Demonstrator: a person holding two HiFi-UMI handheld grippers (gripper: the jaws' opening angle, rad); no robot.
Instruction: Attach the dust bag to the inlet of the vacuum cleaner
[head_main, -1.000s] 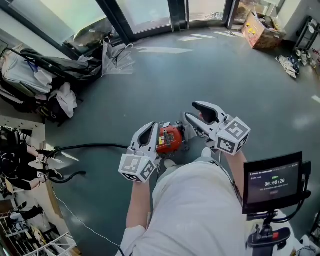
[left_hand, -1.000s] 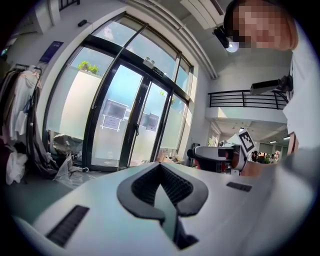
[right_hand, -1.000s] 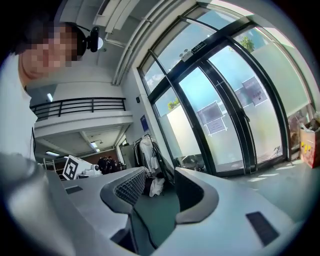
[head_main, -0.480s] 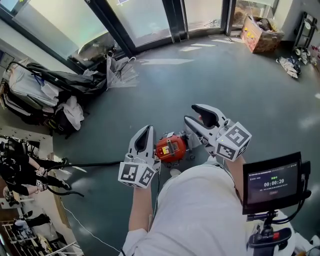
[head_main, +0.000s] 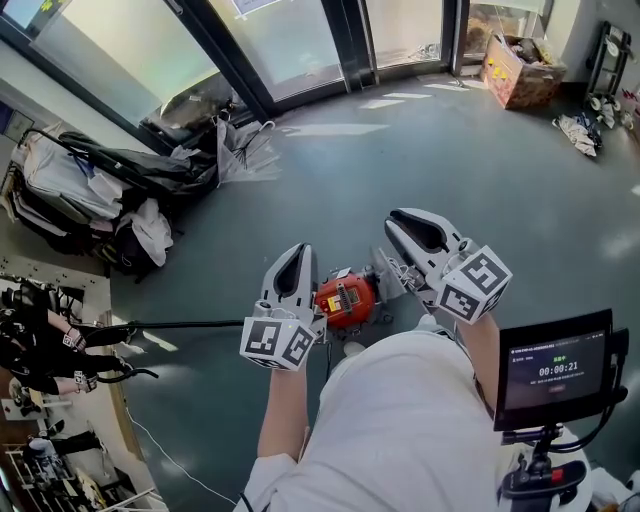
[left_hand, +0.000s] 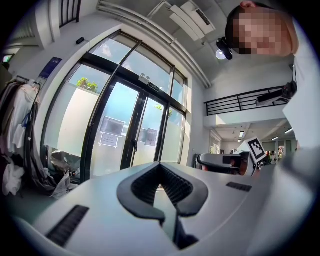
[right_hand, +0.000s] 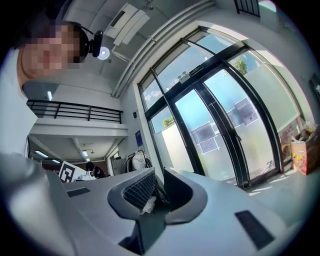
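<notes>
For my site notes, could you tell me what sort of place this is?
Probably the entrance lobby of an office-like building: tall glass doors, an upper-floor railing and a bare grey floor.

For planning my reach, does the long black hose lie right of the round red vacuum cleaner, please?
No, the long black hose lies left of the round red vacuum cleaner.

Floor (head_main: 430, 150): grey | laid on it: red vacuum cleaner (head_main: 345, 298), black hose (head_main: 190, 323), cardboard box (head_main: 520, 72), heaped bags (head_main: 100, 185)
</notes>
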